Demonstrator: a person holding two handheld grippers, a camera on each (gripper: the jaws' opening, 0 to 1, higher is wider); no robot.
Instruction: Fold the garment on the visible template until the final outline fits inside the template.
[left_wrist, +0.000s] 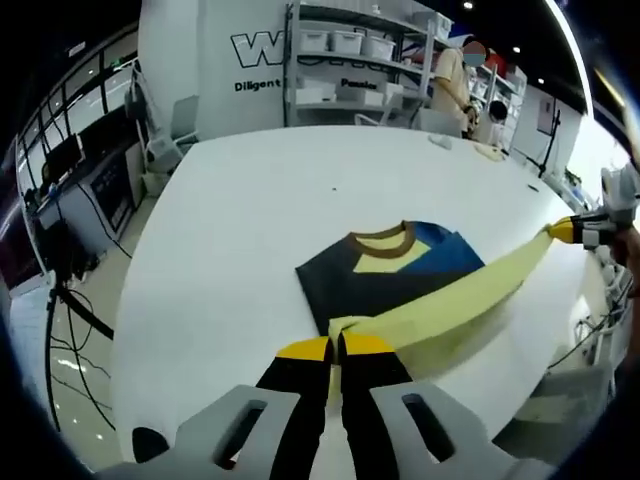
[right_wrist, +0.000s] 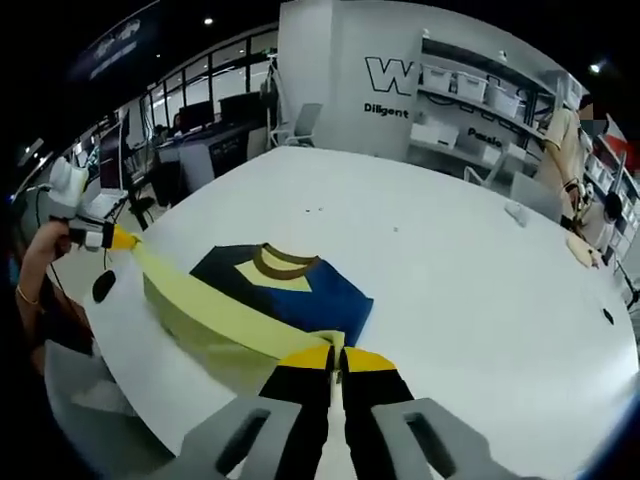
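My left hand-held gripper (left_wrist: 335, 347) and right hand-held gripper (right_wrist: 338, 358) each pinch an end of the T-shirt's (left_wrist: 385, 275) pale-yellow hem, stretched above the white counter (left_wrist: 250, 200). Light, limp cloth; I judge corners the best hold.

Colour-blocked garment (left_wrist: 400, 275): navy, blue, pale yellow, with brown neckband (left_wrist: 382, 240). Plain white table (left_wrist: 260, 200). Yellow tips and black jaws on left gripper (left_wrist: 335, 347), the same on right gripper (right_wrist: 338, 358). White shelving (left_wrist: 350, 50) behind.
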